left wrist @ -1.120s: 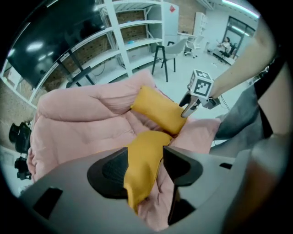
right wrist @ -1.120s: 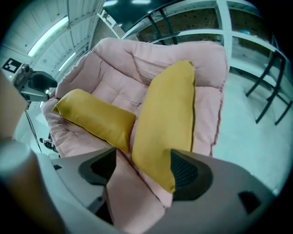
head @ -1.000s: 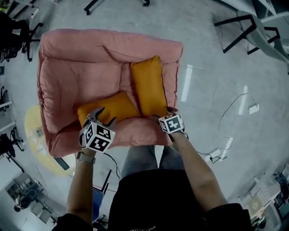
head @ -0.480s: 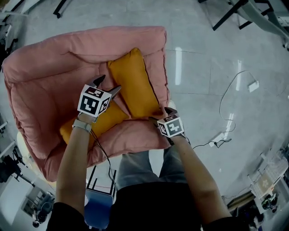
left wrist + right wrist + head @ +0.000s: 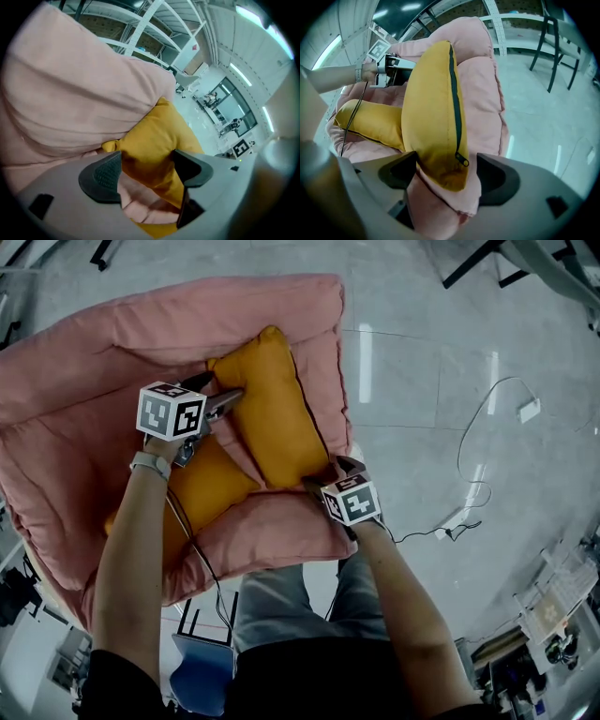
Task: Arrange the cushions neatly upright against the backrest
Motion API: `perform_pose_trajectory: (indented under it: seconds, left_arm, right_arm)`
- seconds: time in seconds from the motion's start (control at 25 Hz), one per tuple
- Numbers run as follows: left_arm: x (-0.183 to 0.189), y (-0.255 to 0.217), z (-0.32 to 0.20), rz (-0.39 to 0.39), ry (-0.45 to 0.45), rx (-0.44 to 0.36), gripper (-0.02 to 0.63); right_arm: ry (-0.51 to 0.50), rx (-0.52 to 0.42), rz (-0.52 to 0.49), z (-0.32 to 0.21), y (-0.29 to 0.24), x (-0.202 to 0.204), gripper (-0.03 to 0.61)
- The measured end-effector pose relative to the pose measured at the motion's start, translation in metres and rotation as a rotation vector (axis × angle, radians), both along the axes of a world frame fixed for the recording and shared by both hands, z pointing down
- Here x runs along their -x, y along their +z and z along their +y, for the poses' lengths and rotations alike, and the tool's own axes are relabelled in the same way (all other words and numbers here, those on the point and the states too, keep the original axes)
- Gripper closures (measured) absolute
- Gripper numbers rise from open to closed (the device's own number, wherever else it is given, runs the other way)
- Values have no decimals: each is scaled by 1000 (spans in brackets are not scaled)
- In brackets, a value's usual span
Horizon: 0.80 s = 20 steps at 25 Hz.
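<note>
**Position.** The mustard-yellow fabric cushion with a black zip [image 5: 272,413] stands on its long edge, zip upward, along the right side wall of the pink padded fabric sofa [image 5: 84,381]. One end points toward the far roll, judged to be the backrest. The second mustard-yellow cushion [image 5: 202,491] lies flat on the seat and touches the first near its front end.

**Gripper state.** The left gripper [image 5: 223,390] and the right gripper [image 5: 330,474] have both just been opening and are released. The left straddles the far corner of the standing cushion. The right straddles the zip corner at the front.

**Hazards**
- Pink sofa fabric bulges between the right jaws beneath the corner, so closing here would likely pinch cover and cushion together.
- A corner-only grasp on soft filling may slip and let the cushion topple.
- The black cable [image 5: 195,554] trailing from the left gripper crosses the flat cushion and could drag it.

**Clearance.** The sofa's right edge is just beside the standing cushion, with glossy grey floor [image 5: 441,381] beyond. A push rightward risks tipping the cushion over that edge. Open seat lies to the left
</note>
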<state>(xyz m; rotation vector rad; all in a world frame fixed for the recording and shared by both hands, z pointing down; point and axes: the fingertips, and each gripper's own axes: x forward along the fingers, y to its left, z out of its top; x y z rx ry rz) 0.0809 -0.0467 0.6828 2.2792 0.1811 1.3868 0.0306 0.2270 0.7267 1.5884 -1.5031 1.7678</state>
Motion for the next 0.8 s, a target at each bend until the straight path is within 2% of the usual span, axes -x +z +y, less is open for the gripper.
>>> perform_pose_trajectory:
  seconds: [0.16, 0.32, 0.44, 0.6, 0.8]
  left_arm:
    - [-6, 6, 5, 12, 35, 56, 276]
    - [-12, 8, 20, 30, 71, 62, 362]
    - [-13, 4, 25, 56, 66, 36, 421]
    - [-6, -11, 32, 87, 42, 24, 465]
    - [12, -59, 35, 143, 34, 4, 477]
  right_arm:
    - [0, 4, -31, -3, 7, 0, 183]
    - [12, 17, -78, -2, 12, 2, 195]
    - [3, 23, -103, -5, 10, 4, 296]
    - [-63, 33, -44, -2, 6, 8, 373]
    - [-107, 3, 23, -2, -12, 6, 397]
